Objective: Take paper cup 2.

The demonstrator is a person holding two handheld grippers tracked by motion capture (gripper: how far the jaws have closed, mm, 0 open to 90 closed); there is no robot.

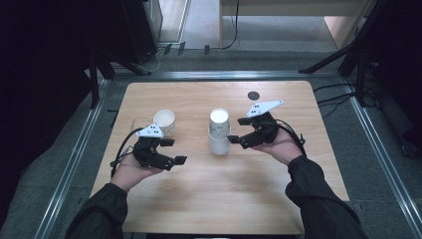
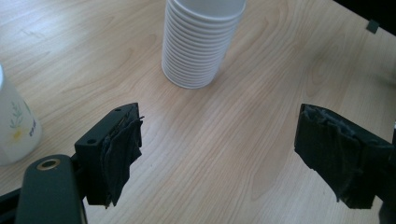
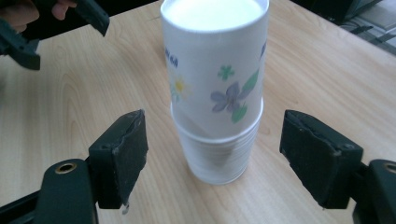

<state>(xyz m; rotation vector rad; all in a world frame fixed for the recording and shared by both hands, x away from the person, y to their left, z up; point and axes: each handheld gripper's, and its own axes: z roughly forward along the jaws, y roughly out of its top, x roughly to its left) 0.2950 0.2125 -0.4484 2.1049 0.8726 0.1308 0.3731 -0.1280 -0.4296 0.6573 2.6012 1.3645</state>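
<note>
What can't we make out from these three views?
- Stack of cups: the top of the stack is cut off by the upper edge in the left gripper view; the count is unreadable.
- Single cup: its inside is too small in the high view; the cup is cropped by the left edge in the left gripper view.
- Print on the top cup: the lettering is blurred in the right gripper view.
- Dark disc on the table: too small to identify.

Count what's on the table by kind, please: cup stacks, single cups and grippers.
Stack of paper cups: 1
Single paper cup: 1
Grippers: 2, the left gripper and the right gripper
Total: 4
</note>
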